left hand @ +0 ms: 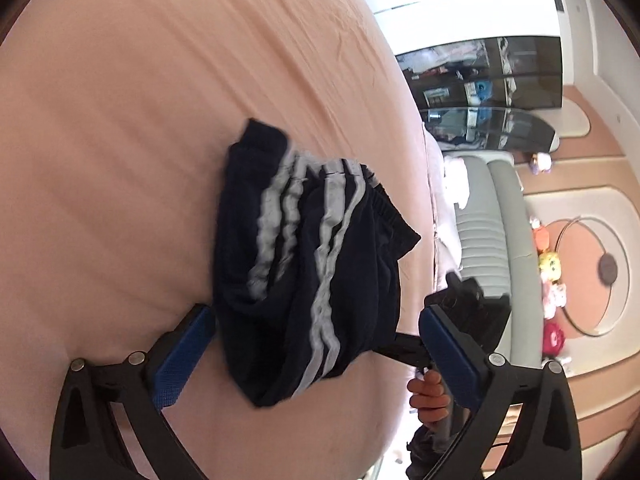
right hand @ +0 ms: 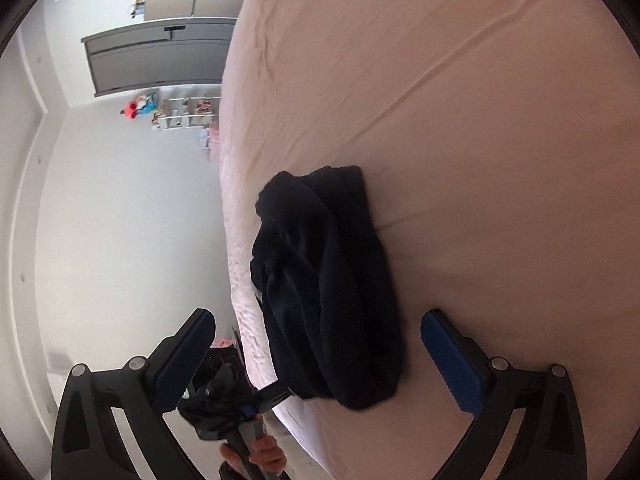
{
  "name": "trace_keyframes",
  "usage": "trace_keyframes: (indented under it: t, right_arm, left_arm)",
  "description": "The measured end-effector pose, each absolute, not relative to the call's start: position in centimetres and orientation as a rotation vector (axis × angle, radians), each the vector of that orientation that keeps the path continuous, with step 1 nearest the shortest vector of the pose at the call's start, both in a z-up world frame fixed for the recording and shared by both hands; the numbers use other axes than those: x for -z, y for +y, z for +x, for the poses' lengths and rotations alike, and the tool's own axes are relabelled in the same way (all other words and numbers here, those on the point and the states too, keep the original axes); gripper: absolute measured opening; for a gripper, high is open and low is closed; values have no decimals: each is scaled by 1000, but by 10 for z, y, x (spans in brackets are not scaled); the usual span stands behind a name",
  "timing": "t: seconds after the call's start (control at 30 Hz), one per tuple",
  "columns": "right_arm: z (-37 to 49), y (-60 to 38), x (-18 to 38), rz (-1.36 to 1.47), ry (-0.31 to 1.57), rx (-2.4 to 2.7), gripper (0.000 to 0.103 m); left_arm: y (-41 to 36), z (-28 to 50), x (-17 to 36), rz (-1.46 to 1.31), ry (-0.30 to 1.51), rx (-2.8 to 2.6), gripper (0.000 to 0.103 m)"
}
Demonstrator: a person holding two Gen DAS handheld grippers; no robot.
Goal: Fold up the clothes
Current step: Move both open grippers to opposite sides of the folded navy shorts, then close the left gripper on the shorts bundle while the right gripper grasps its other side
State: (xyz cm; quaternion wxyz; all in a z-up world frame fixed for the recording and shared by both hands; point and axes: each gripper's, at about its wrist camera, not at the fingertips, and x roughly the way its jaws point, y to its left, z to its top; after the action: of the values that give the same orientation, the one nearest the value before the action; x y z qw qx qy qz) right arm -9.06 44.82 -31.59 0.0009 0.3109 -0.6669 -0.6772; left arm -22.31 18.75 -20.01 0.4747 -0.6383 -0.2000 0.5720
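Dark shorts (left hand: 308, 264) bunched mid-frame on sheet (left hand: 120, 120), between wide-apart left gripper (left hand: 316, 340) and right gripper (right hand: 318, 344) fingers, seemingly unclamped

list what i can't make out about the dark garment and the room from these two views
- Left wrist view: dark garment is bunched, so its type and underside are hidden.
- Right wrist view: its white stripes face away; only dark folds show.
- Both views: shelf items are too small and distorted to identify.
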Motion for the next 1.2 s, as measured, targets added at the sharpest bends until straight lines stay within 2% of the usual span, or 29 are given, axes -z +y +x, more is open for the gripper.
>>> trace_keyframes:
  t: [0.07, 0.53, 0.63, 0.77, 0.87, 0.9, 0.93, 1.0, 1.2]
  right_arm:
    - [-104, 445, 320, 878, -2078, 2056, 103]
    - [-129, 441, 329, 878, -2170, 2099, 103]
    - [-128, 437, 326, 903, -2110, 2159, 103]
    - [-120, 424, 317, 875, -1914, 2314, 102]
    - [-110, 413, 311, 888, -1790, 2458, 91]
    - [-104, 413, 312, 873, -1772, 2473, 82]
    - [-96, 417, 319, 894, -1765, 2488, 62]
    - [-81, 423, 334, 935, -1752, 2515, 3]
    - [-79, 422, 331, 969, -1708, 2496, 4]
  left_arm:
    - [196, -227, 202, -1553, -488, -1384, 103]
    - [232, -236, 207, -1547, -592, -1486, 103]
    - [231, -231, 206, -1525, -580, -1509, 103]
    - [228, -215, 203, -1436, -530, -1598, 103]
    - [230, -202, 201, -1386, -453, -1676, 97]
    - [230, -198, 201, -1369, -423, -1700, 94]
    - [228, -197, 201, -1349, -422, -1703, 93]
    - [225, -194, 202, -1310, -420, -1707, 94]
    - [224, -195, 200, -1282, -401, -1721, 94]
